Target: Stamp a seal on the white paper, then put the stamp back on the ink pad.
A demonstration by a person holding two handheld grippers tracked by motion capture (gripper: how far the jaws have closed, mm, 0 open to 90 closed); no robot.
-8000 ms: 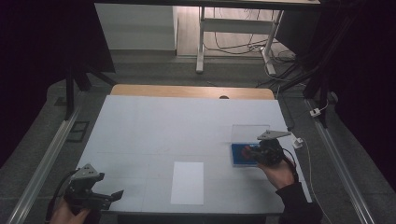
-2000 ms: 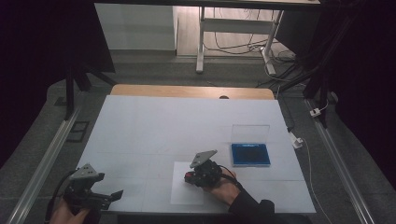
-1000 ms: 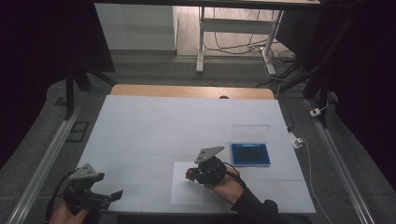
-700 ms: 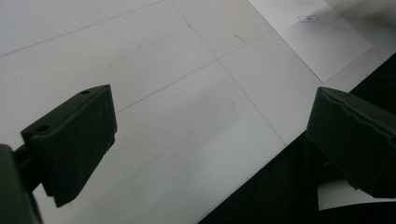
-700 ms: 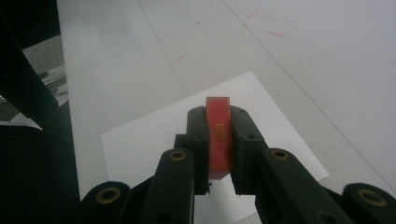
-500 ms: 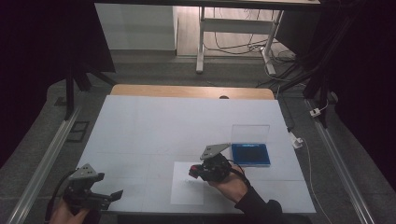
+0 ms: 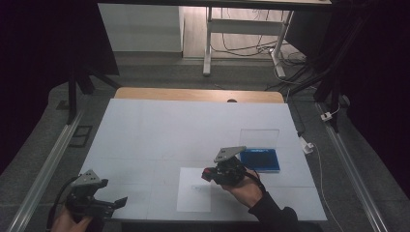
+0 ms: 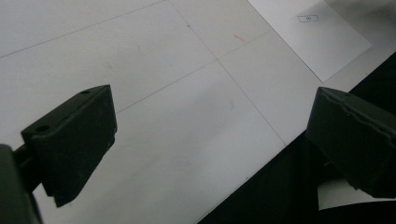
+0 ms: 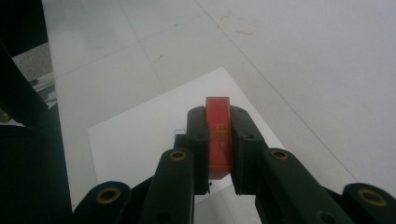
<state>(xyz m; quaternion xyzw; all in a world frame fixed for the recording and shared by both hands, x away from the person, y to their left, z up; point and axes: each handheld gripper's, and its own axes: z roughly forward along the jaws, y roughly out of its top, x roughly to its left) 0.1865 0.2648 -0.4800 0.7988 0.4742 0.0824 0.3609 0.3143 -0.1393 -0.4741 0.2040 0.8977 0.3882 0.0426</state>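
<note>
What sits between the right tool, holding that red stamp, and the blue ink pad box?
Nothing: in the high view only bare white table separates the right tool, shut on the red stamp, from the blue ink pad box.

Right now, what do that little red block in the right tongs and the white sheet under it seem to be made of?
The red block, clamped between the right tongs, looks like hard plastic or painted wood: flat faces, sharp edges, gold print, matte. Which of the two is unclear. The white sheet looks like plain paper: thin, flat on the table, matte, with a small printed stamp-like mark.
</note>
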